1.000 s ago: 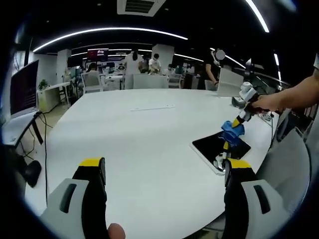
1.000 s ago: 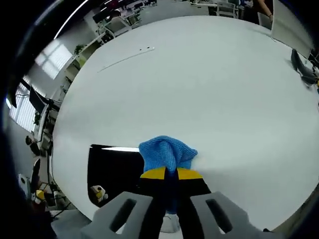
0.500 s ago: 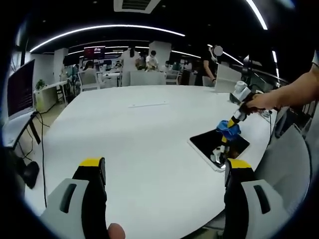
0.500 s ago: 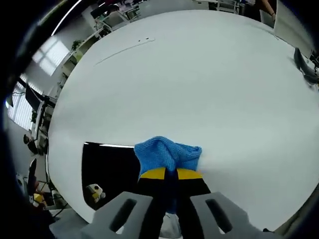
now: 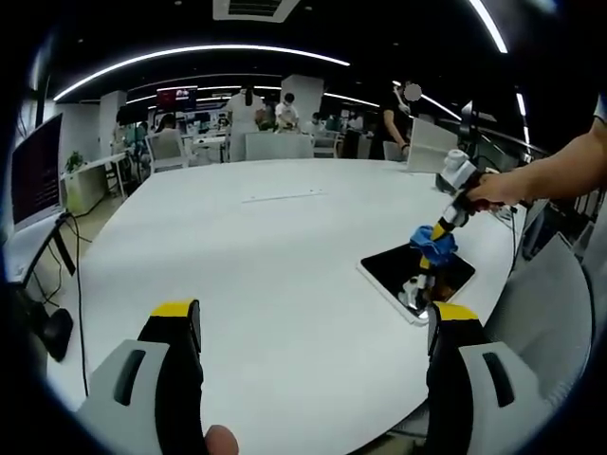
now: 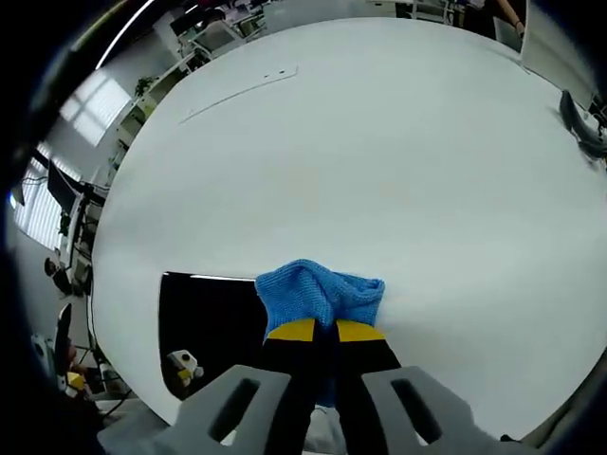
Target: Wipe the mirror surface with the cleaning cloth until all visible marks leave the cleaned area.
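A dark rectangular mirror point(image 5: 410, 272) with a white frame lies flat on the white table at the right. My right gripper point(image 5: 438, 234) is shut on a blue cleaning cloth point(image 5: 432, 245) and presses it onto the mirror's far part. In the right gripper view the cloth point(image 6: 321, 292) bunches just ahead of the yellow-tipped jaws, over the mirror's point(image 6: 211, 318) right edge. My left gripper point(image 5: 308, 318) hovers open above the table's near side, well left of the mirror, with nothing between its jaws.
The round white table point(image 5: 247, 256) stretches wide to the left and back. A monitor point(image 5: 40, 171) stands at the far left. Chairs and several people fill the office at the back. A dark object point(image 6: 577, 123) lies at the table's right edge.
The right gripper with the cloth has shifted slightly over the mirror, back and forth by a small amount. The left gripper stays put and open.
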